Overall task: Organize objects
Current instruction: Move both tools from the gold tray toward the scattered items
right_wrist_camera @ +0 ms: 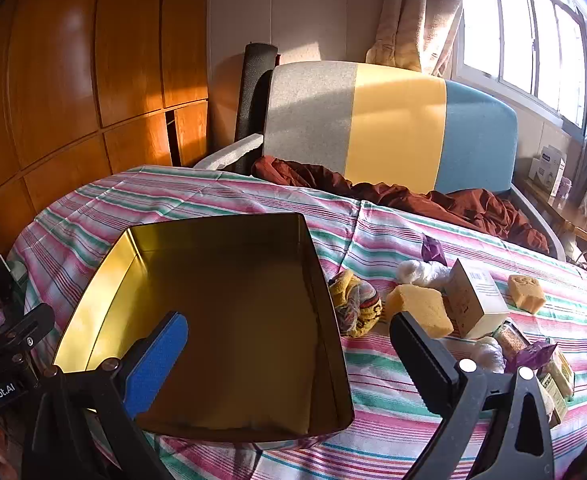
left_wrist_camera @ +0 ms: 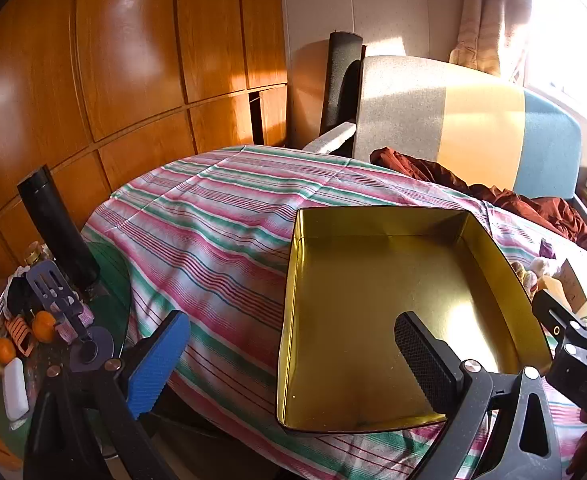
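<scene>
Gold tin (right_wrist_camera: 221, 320), empty, on striped cloth (right_wrist_camera: 373, 216)

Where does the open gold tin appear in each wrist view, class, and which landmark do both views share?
Left wrist: gold tin sits right of centre, under the black finger.
Right wrist: it sits left of centre, behind the blue finger.
Shared landmark: the grey, yellow and blue chair back.
</scene>
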### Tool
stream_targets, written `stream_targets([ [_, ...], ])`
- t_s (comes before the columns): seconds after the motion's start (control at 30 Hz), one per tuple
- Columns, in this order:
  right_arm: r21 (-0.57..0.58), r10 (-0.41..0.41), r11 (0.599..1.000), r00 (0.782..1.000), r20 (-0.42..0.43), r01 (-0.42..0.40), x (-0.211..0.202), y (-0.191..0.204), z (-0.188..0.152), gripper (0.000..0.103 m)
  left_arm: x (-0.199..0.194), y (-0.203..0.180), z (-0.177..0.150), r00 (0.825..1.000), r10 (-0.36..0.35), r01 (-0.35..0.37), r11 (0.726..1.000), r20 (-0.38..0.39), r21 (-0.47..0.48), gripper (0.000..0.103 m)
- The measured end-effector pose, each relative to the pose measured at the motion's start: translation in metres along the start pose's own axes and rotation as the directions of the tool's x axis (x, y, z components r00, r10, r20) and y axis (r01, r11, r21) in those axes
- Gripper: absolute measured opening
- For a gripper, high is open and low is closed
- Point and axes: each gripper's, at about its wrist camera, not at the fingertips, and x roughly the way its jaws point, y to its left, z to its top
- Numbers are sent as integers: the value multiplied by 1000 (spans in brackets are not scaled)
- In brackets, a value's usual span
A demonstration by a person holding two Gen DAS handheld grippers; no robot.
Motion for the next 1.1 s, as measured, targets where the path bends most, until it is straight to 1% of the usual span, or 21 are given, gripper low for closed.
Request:
stream_targets([
  [0.17, 12, -10, 1000, 1000, -11, 10, 2, -9, 0, 103, 1, -6, 0, 1000, -1, 1, 1000, -4, 21, 103],
  [0.5, 62, -48, 997, 998, -34, 50, 9, -39, -2, 103, 6, -20, -4, 999, -14, 16, 997, -30, 71, 103],
  [0.67, 86, -85, 992, 996, -36, 88, 9, -61, 0, 103, 8, -26, -4, 999, -16, 19, 995, -34, 97, 103],
  [0.93, 124, -163, 978, 986, -39, 167, 3, -113, 9, 103, 7, -38, -7, 999, -27, 33, 989, -41, 144, 103],
  [1.03, 155, -187, 969, 981, -42, 191, -2, -142, 15, 103, 9, -44, -8, 996, -67, 75, 981, -55, 179, 103],
  [1.07, 167, -201, 964, 979, -44, 205, -4, -154, 17, 103, 9, -46, -8, 993, -99, 110, 975, -65, 192, 103],
  [1.1, 177, -219, 959, 975, -44, 224, -5, -166, 18, 103, 8, -48, -8, 986, -146, 160, 967, -79, 200, 103],
])
